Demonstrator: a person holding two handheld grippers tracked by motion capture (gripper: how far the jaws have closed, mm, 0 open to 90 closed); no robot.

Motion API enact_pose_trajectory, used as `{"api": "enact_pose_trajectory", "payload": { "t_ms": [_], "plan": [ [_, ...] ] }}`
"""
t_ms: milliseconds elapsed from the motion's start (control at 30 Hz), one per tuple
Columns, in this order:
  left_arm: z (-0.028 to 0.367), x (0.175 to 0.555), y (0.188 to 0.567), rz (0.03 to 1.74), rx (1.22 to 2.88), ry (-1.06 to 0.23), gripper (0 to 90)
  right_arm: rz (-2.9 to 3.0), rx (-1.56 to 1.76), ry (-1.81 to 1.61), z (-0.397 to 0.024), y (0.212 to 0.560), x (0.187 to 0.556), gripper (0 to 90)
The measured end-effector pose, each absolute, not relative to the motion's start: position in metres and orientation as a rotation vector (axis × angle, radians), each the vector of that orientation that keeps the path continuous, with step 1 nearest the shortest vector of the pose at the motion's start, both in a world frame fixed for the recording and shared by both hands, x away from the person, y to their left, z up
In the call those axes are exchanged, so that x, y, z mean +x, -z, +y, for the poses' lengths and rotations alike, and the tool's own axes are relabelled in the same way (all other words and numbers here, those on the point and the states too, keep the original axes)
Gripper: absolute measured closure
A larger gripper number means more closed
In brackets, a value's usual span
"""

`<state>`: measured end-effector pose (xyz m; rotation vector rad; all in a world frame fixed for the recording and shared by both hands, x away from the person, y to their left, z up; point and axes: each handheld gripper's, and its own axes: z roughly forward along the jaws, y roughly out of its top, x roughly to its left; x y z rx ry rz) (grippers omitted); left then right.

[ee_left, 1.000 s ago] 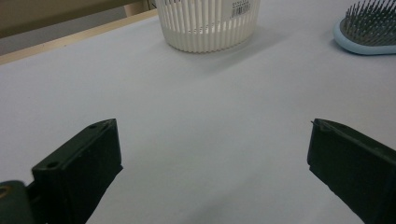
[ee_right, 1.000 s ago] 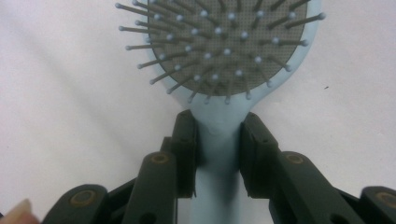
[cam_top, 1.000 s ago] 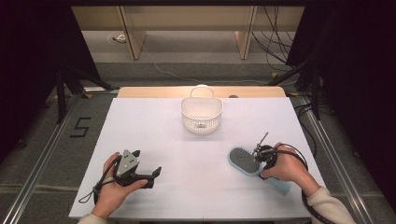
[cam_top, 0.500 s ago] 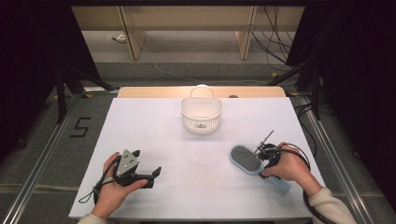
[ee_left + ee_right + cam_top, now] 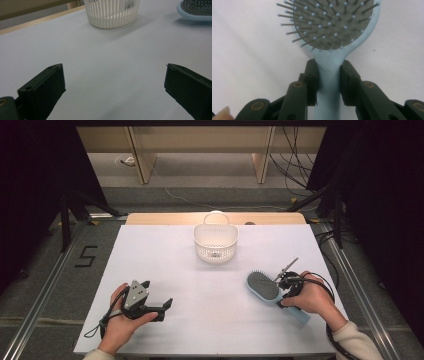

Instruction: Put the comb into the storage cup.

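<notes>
Hairbrush [image 5: 332, 30] sits pinched at the neck of its handle in the right gripper [image 5: 329, 75], head just off the counter [image 5: 200, 290] near the right edge. Trouble looms if the smooth handle twists between the jaws on the way to the basket [image 5: 216, 242], while the left gripper [image 5: 113, 87] rests wide open, holding nothing.

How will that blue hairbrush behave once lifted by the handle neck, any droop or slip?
The hairbrush looks like rigid plastic, so it probably won't flop. The right gripper clamps the narrow neck just below the broad head, so the head may weigh it forward a little. The handle looks smooth, so it could twist between the pads. The bristles seem thin and likely bend on contact.
</notes>
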<state>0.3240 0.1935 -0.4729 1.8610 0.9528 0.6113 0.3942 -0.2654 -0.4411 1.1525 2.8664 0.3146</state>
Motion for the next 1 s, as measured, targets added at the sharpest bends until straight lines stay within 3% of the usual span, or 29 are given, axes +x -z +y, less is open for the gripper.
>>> {"api": "enact_pose_trajectory", "payload": {
  "t_ms": [1000],
  "plan": [
    [0.1942, 0.3242, 0.4728, 0.958, 1.855, -0.614, 2.9, 2.766, 1.211, -0.493, -0.271, 0.4328, 0.3942, 71.3]
  ]
}}
